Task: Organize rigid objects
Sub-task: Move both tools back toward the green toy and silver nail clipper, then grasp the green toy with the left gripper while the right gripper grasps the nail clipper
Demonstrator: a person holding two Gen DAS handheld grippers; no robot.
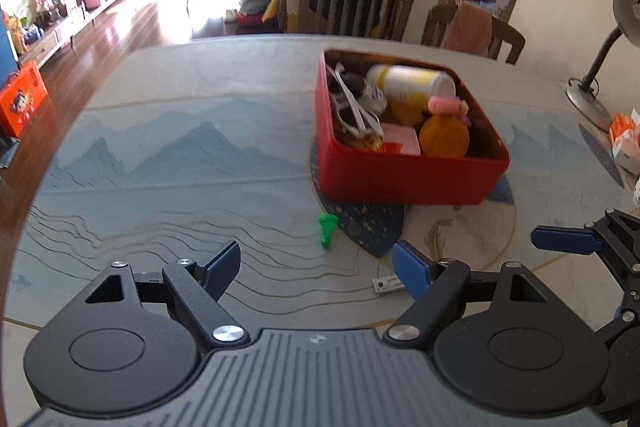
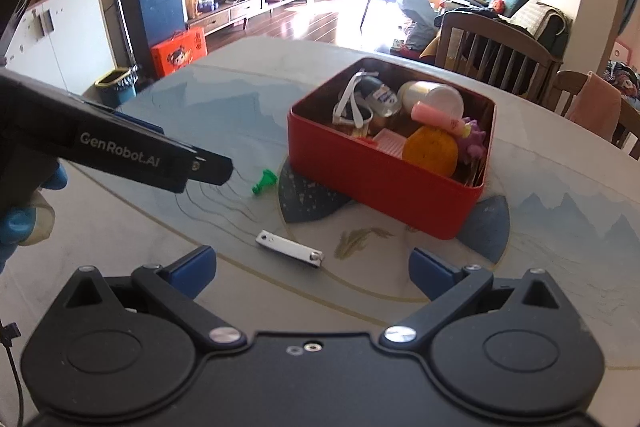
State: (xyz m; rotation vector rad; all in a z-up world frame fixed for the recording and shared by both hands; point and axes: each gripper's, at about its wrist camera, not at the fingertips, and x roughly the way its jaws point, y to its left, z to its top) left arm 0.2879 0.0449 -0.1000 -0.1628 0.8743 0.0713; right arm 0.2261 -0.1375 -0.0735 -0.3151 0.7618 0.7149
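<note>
A red tin box (image 1: pixel 404 179) (image 2: pixel 380 187) stands on the table, holding white sunglasses (image 1: pixel 352 103), a pale bottle (image 1: pixel 412 83), an orange round piece (image 2: pixel 430 151) and other small items. In front of it lie a small green plastic piece (image 1: pixel 328 229) (image 2: pixel 264 183) and a metal nail clipper (image 2: pixel 290 249) (image 1: pixel 386 283). My left gripper (image 1: pixel 318 269) is open above the table, with the green piece just beyond its fingers. My right gripper (image 2: pixel 314 269) is wide open, with the clipper just ahead of its gap. Neither holds anything.
A dark blue patterned mat (image 1: pixel 368 231) lies under the box. Wooden chairs (image 1: pixel 356 7) stand at the far table edge. A desk lamp (image 1: pixel 600 67) and tissue packs (image 1: pixel 628 143) sit at the right. A gloved hand (image 2: pixel 20 223) holds the left gripper.
</note>
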